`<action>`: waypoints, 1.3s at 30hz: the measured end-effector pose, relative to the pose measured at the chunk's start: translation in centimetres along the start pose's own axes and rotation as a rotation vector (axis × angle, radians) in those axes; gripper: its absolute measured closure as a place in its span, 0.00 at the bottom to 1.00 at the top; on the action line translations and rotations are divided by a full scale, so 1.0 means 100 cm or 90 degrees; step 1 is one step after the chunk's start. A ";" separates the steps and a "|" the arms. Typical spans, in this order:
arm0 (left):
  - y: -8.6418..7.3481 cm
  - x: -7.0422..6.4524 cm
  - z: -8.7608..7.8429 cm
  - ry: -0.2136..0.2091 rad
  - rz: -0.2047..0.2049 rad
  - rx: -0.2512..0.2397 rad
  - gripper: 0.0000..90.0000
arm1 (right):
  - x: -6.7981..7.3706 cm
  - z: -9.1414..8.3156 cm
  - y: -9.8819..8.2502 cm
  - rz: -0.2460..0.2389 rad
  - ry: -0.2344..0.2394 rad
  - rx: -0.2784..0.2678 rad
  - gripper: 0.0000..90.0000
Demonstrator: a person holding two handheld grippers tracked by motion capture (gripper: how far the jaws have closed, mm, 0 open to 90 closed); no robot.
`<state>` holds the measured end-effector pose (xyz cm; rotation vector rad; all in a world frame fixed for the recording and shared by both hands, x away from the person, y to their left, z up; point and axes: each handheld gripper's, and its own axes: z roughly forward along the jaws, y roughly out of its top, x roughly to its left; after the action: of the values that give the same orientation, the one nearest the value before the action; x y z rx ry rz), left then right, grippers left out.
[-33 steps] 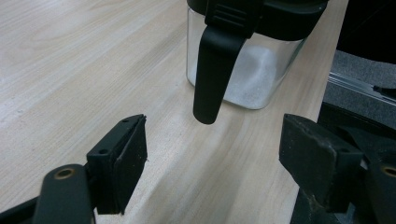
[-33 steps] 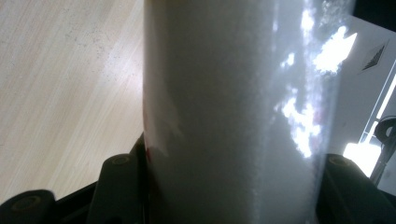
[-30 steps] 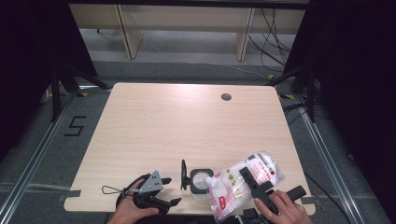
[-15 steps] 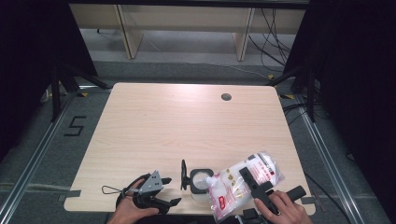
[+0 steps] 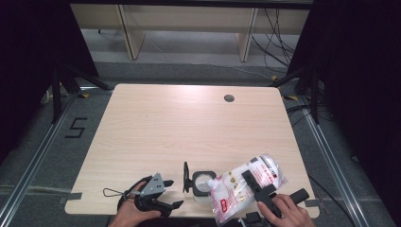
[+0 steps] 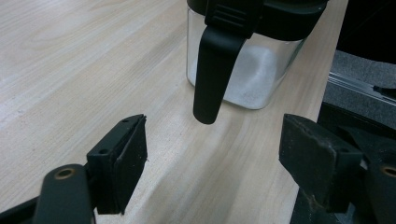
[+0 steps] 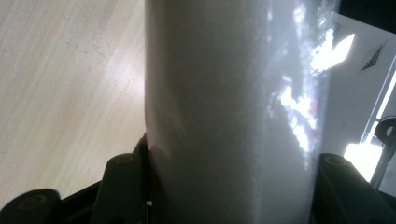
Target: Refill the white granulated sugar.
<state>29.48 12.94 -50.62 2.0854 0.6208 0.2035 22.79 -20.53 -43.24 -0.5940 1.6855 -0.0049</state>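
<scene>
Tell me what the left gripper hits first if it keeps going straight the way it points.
Probably the black handle hanging down the side of the clear container. It lies ahead between the open jaws of the left gripper, though how far ahead is unclear.

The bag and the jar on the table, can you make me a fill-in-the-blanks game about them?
1. The right gripper is shut on the ____ of white powder.
2. The jaws of the left gripper are ____, with nothing between them.
3. The clear jar has a ____ coloured rim and hanging latch.
4. The bag tilts its corner over the jar's ____ top.

Missing words: bag; open; black; open
</scene>
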 end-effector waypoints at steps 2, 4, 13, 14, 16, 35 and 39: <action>0.000 0.000 0.000 0.000 0.000 0.000 0.26 | 0.000 0.000 0.000 0.001 0.000 -0.003 0.55; 0.000 0.000 0.000 0.000 0.000 0.000 0.26 | 0.001 0.000 -0.001 0.006 -0.003 -0.001 0.55; 0.000 0.000 0.000 -0.002 0.001 0.002 0.26 | 0.001 0.001 -0.001 0.002 0.003 -0.007 0.56; 0.000 0.000 0.000 -0.003 0.001 0.002 0.26 | 0.002 0.001 -0.001 0.009 0.005 -0.004 0.56; 0.000 0.000 0.000 0.000 0.000 0.000 0.26 | 0.002 0.001 -0.001 0.011 0.005 -0.004 0.56; 0.000 0.000 0.001 -0.006 -0.005 -0.002 0.26 | 0.001 0.001 -0.003 0.002 -0.002 -0.007 0.56; 0.000 0.000 0.001 -0.005 -0.005 -0.002 0.26 | 0.001 0.001 -0.003 0.002 -0.004 -0.007 0.56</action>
<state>29.46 12.87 -50.67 2.0794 0.6233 0.1912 23.00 -20.81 -43.26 -0.5981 1.6807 0.0085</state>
